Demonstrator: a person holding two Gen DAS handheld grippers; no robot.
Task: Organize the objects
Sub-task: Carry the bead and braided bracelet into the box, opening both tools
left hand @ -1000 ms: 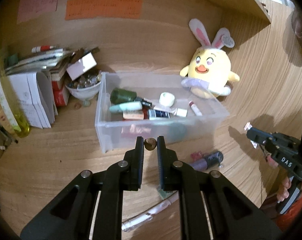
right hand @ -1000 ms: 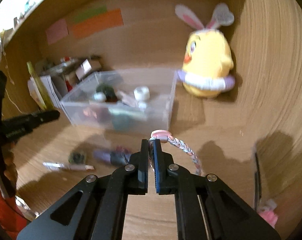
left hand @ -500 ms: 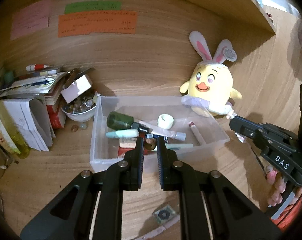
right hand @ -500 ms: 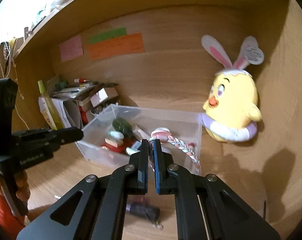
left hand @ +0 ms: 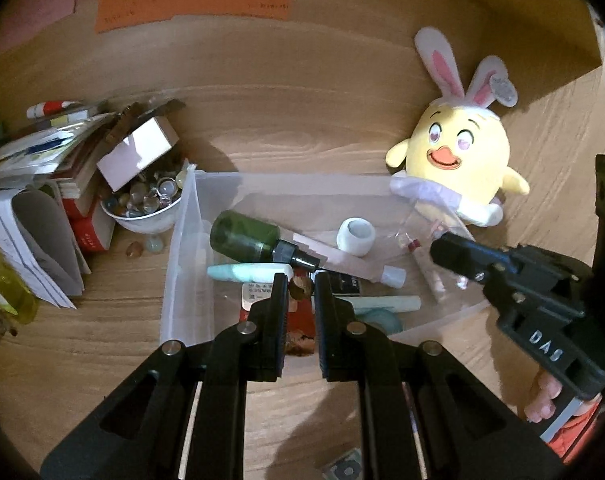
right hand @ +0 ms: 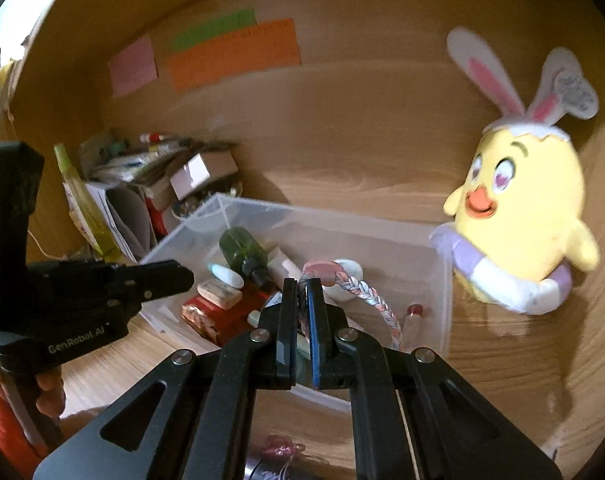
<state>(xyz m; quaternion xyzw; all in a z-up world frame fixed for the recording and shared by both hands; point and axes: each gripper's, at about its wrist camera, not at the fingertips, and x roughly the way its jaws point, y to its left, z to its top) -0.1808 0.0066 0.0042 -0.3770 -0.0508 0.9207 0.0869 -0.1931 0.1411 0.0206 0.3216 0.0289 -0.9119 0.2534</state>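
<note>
Both grippers had travelled in over the clear plastic bin (left hand: 182, 280) from the open desk in front of it; a second before, each hung short of the bin's near wall.

Left gripper (left hand: 300, 280): jaws clamped on a small brown bead-like piece (left hand: 300, 287), pinched at the fingertips. What it is exactly was hard to tell, the thing being small and half hidden. It now hung above the bin's near-middle, over the red packet (right hand: 222, 316) and beside the pale green tube (left hand: 250, 273).

Right gripper (right hand: 301, 286): jaws clamped on a braided pink-and-white band (right hand: 366, 296), whose loop curved away to the right and drooped toward the bin's right end. In the left wrist view the right gripper's tip stood over the bin's right side.

Bin already held the dark green bottle (left hand: 244, 236) and a white ring-shaped roll (left hand: 356, 236). Yellow chick plush (left hand: 458, 160) sat at the bin's far right corner, outside it. A purple-capped item (right hand: 278, 452) lay on the desk in front, not yet collected.

Judgement: both carried pieces were in drop position; release was the step in hand, with more loose things left on the desk afterwards.
</note>
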